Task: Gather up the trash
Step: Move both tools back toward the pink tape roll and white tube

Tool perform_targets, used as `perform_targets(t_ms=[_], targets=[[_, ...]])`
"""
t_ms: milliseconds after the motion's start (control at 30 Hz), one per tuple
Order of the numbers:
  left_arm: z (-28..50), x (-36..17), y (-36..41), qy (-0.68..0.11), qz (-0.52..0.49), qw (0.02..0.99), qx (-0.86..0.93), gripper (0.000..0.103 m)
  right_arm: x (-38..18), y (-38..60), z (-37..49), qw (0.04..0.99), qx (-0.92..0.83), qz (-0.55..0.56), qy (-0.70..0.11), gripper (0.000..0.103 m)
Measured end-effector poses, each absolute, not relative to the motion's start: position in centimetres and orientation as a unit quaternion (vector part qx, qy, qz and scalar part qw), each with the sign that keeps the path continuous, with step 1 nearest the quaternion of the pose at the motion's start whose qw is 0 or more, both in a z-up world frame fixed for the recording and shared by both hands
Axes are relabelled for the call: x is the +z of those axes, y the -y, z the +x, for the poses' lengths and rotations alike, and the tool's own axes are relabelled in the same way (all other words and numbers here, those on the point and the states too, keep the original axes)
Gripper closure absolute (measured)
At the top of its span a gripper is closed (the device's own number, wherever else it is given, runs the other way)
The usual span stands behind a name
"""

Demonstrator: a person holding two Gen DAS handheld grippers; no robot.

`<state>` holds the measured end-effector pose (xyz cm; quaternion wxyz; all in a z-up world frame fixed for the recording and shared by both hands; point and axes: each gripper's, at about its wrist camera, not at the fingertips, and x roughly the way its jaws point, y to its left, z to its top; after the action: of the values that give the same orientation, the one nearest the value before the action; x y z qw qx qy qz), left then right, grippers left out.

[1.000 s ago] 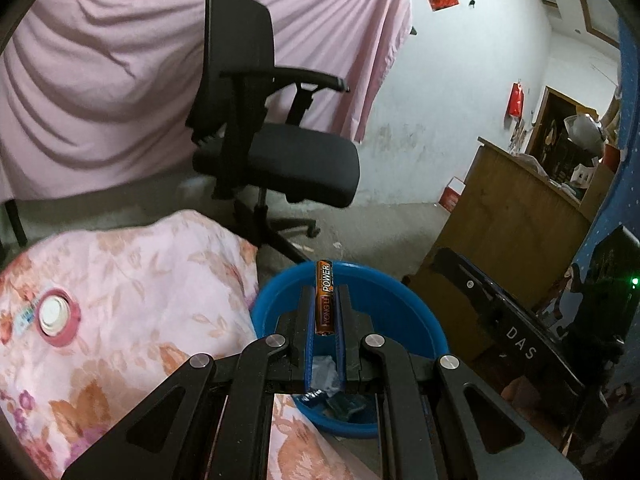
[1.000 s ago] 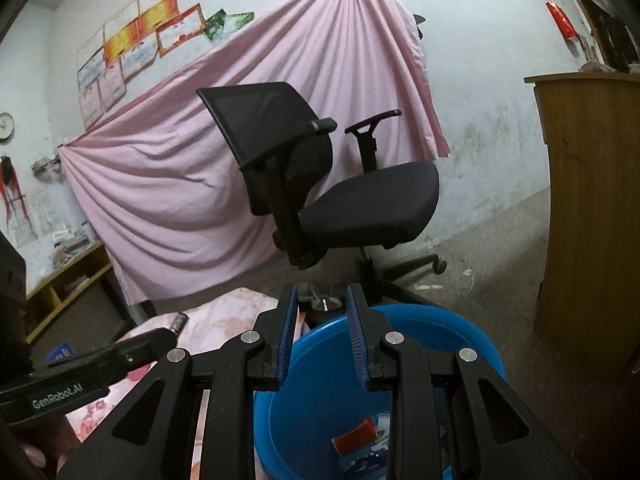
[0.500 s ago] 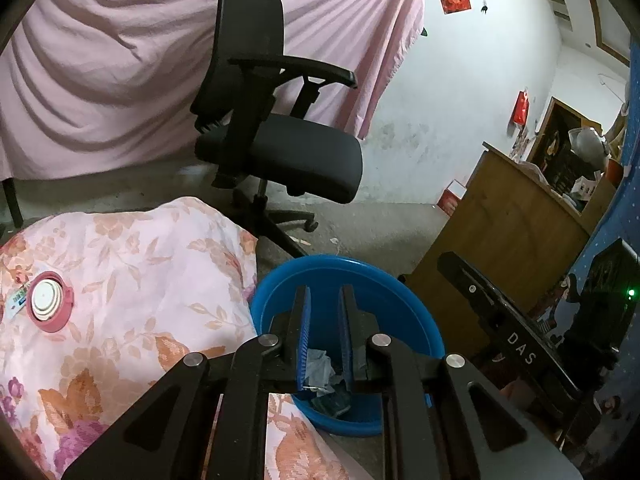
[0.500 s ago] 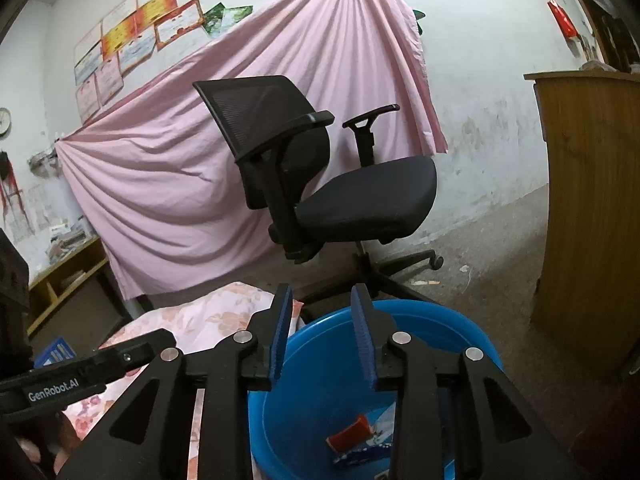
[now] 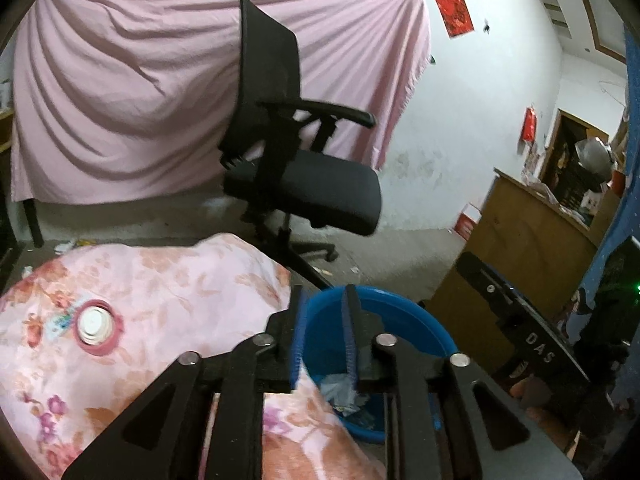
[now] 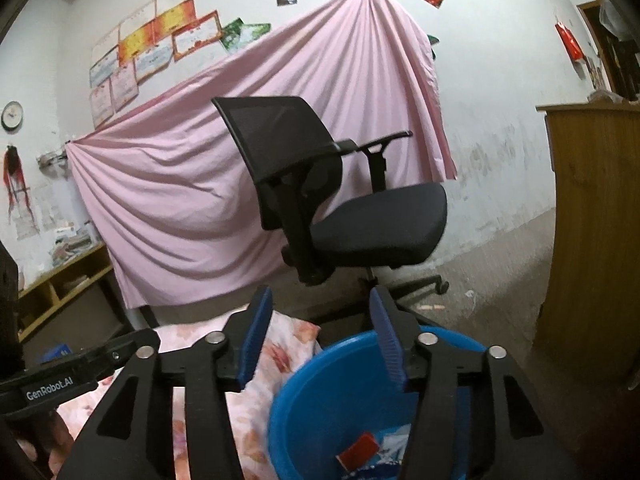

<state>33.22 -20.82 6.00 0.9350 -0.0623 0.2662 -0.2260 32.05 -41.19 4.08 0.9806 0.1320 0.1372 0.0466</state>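
The left gripper (image 5: 323,334) has its jaws parted by a narrow gap and opening, with nothing between the blue pads; they hang above the near rim of the blue basin (image 5: 424,322). The right gripper (image 6: 320,338) stands with its jaws released wider and opening too, also empty, poised over the basin (image 6: 316,408) from the other side. The collected trash lies inside the basin: the left wrist view shows crumpled pale wrappers (image 5: 340,394) at the bottom, while the right wrist view shows a small red packet (image 6: 358,450) beside blue-and-white wrapping (image 6: 390,454). Only the left view shows the round white cap in a pink ring (image 5: 95,325) on the floral cloth (image 5: 168,296) beside the basin, and the other tool's arm lettered "DAS" (image 5: 538,346). Only the right view shows the row of certificates (image 6: 160,40) on the wall, the wall clock (image 6: 11,115), and the neighbouring tool marked "GenRobot.AI" (image 6: 49,384). Both views share the black office chair (image 5: 296,168), the pink sheet (image 5: 120,100) and the wooden cabinet (image 5: 532,248); the certificates' writing is too small to read
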Motion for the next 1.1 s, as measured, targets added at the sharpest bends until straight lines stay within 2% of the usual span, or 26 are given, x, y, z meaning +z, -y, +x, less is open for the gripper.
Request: perform_targets(t_ms=[67,133,233,267,300,333,367,433,800,1100], targets=[[33.0,6.4,19.5,-0.253,-0.072,0.941,-0.213,0.066,4.6,40.4,31.9,0.982,0.048,0.128,-0.127,0.044],[32.6,6.9,18.0,-0.235,-0.084,0.948,-0.196,0.061,5.2,39.5,31.8,0.984,0.05,0.126,-0.112,0.026],[32.2,7.6,15.7,-0.214,-0.094,0.958,-0.169,0.048,5.9,38.3,31.5,0.987,0.054,0.124,-0.088,0.019],[32.0,7.7,15.0,-0.206,-0.096,0.961,-0.159,0.041,6.2,37.8,31.5,0.988,0.055,0.122,-0.082,0.016],[31.8,8.0,14.0,-0.196,-0.101,0.965,-0.144,0.035,6.3,37.3,31.4,0.988,0.057,0.12,-0.076,0.009],[31.6,8.1,13.2,-0.188,-0.106,0.967,-0.134,0.021,6.5,36.7,31.3,0.989,0.058,0.118,-0.067,0.0],[31.4,8.2,12.4,-0.179,-0.112,0.969,-0.125,0.01,6.6,36.3,31.3,0.989,0.059,0.118,-0.061,0.0],[30.7,8.4,10.4,-0.15,-0.126,0.976,-0.092,0.003,6.9,35.3,31.2,0.99,0.063,0.116,-0.046,0.0],[28.0,7.0,2.5,-0.094,-0.112,0.989,0.006,0.002,7.2,28.5,30.8,0.991,0.108,0.073,-0.003,0.0],[27.1,3.5,-2.3,-0.084,-0.117,0.989,0.019,0.002,5.4,22.0,30.8,0.989,0.143,-0.031,0.001,0.0]])
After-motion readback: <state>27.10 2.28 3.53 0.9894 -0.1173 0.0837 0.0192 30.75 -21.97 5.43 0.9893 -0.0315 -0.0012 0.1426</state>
